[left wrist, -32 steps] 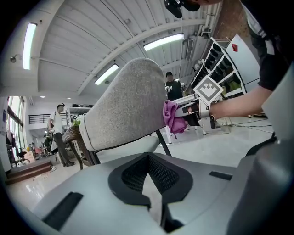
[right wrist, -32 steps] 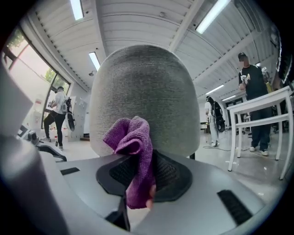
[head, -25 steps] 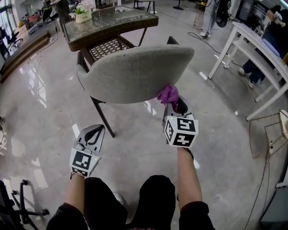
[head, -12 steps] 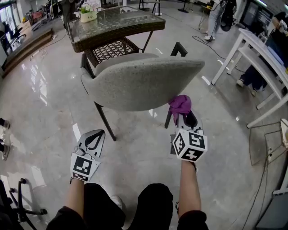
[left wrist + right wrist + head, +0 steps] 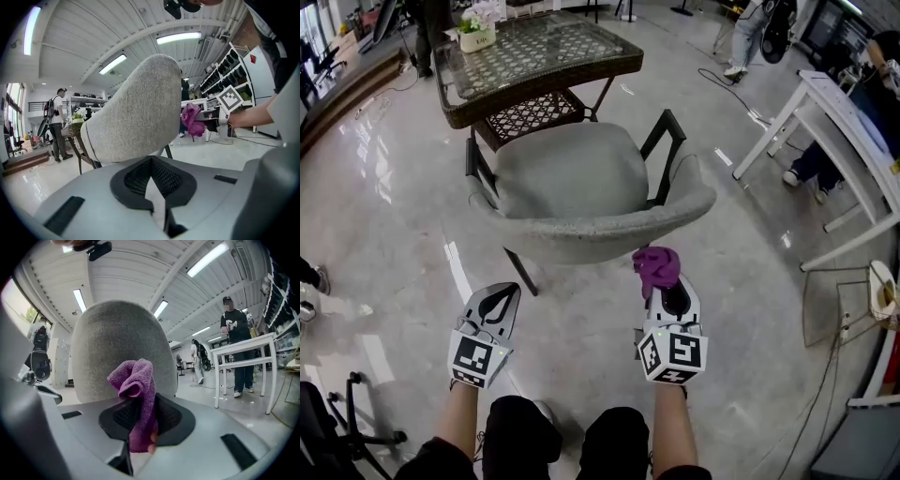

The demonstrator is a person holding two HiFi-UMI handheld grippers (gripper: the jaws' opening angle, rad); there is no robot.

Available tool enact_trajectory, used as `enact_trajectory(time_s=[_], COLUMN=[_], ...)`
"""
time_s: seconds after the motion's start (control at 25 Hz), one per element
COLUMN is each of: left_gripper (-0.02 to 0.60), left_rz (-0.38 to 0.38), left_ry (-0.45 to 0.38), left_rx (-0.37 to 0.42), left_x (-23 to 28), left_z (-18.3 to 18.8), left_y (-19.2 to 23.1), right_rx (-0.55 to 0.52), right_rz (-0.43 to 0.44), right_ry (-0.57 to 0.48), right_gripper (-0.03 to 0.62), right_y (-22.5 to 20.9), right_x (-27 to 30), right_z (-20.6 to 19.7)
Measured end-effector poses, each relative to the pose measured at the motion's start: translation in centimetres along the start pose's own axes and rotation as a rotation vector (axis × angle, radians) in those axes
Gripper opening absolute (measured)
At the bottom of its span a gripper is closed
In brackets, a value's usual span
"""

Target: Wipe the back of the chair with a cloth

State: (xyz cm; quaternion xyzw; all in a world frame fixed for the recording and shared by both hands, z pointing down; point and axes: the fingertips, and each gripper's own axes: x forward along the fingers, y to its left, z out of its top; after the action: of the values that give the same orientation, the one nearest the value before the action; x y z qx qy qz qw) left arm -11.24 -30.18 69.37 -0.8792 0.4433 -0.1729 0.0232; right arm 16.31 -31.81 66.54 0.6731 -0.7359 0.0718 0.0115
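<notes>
**Purple cloth up at the chair back, left tongs idle**

Here we are behind the grey padded chair, looking down on its curved backrest. The right gripper is clamped tight on a purple cloth. The right gripper view shows the fabric bunched and pinched between the two jaws, a fold standing up above them. That cloth sits at the outer face of the backrest, low down and towards its right end. It is very close to the upholstery, but I can't tell whether it actually presses on it.

Over on the other side, the left gripper hangs lower, apart from the chair, over the shiny floor. Its jaws are drawn together with nothing between them, and its own camera looks up at the grey backrest.

Beyond the chair stands a glass-topped wicker table, and off to the right a white table.
</notes>
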Motion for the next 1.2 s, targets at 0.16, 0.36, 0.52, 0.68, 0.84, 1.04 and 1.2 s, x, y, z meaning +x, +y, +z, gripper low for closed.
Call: enact_trajectory(time_s=[0.16, 0.36, 0.52, 0.68, 0.84, 1.04, 1.2], left_gripper=[0.009, 0.009, 0.009, 0.009, 0.009, 0.009, 0.009], left_rz=[0.004, 0.008, 0.022, 0.036, 0.051, 0.077, 0.093], left_ry=[0.011, 0.014, 0.011, 0.012, -0.004, -0.018, -0.034], left_rx=[-0.028, -0.037, -0.064, -0.071, -0.091, -0.12, -0.132], left_x=[-0.7, -2.3, -3.8, -5.6, -7.1, -9.5, -11.0], left_z=[3.1, 8.0, 11.7, 15.5, 19.3, 23.4, 27.2], left_y=[0.4, 1.0, 1.5, 1.7, 2.2, 3.0, 3.5], right_rx=[0.003, 0.012, 0.005, 0.029, 0.038, 0.077, 0.079], right_rz=[0.017, 0.003, -0.005, -0.006, 0.0, 0.015, 0.044], right_ry=[0.043, 0.07, 0.09, 0.096, 0.108, 0.122, 0.133], right_gripper=[0.094, 0.094, 0.094, 0.094, 0.094, 0.094, 0.094], right_y=[1.0, 0.9, 0.8, 1.1, 1.8, 3.4, 4.8], right_x=[-1.3, -3.3, -4.7, -6.6, -8.2, -9.8, -10.8], right_z=[2.3, 6.9, 10.5, 14.3, 17.7, 21.7, 25.0])
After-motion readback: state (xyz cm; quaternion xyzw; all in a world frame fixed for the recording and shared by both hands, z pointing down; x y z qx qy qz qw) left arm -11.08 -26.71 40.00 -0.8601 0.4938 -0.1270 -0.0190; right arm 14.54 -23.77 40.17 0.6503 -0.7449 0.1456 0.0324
